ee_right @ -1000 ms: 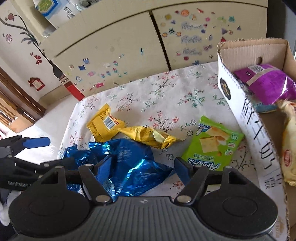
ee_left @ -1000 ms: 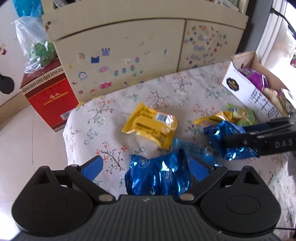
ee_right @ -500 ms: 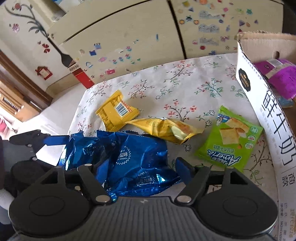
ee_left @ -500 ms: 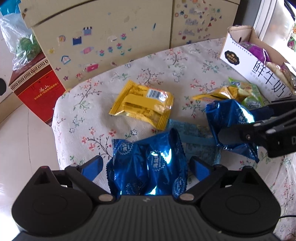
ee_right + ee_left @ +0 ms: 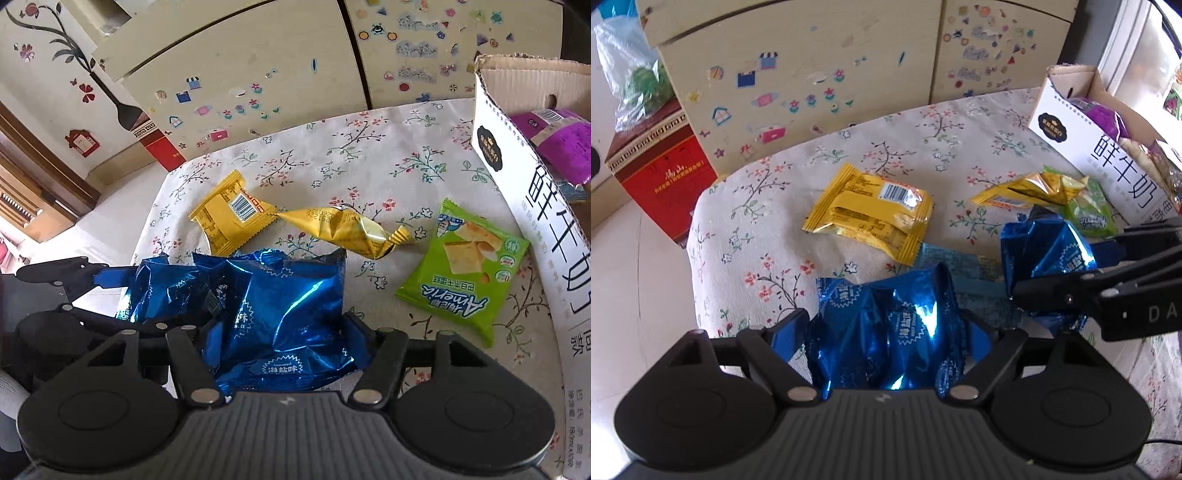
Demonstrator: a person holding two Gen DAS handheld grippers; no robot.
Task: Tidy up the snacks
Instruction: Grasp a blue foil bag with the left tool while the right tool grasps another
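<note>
My left gripper (image 5: pixel 882 332) is shut on a shiny blue snack bag (image 5: pixel 890 328), crumpled between the jaws. My right gripper (image 5: pixel 284 328) is shut on a second blue bag (image 5: pixel 280 314), which also shows in the left wrist view (image 5: pixel 1041 258). The first bag shows at the left of the right wrist view (image 5: pixel 162 291). A flat yellow packet (image 5: pixel 871 214), a twisted yellow packet (image 5: pixel 351 232) and a green cracker packet (image 5: pixel 465 266) lie on the floral tablecloth (image 5: pixel 757 229). A light blue packet (image 5: pixel 967 273) lies between the two blue bags.
An open white cardboard box (image 5: pixel 532 206) stands at the right with a purple bag (image 5: pixel 561 140) and other snacks inside. A stickered cabinet (image 5: pixel 820 74) stands behind the table. A red box (image 5: pixel 661 170) sits on the floor at left.
Both grippers have closed in on their blue bags, and the bags now sit deeper and more crumpled between the jaws. Both views have shifted slightly nearer the table.
</note>
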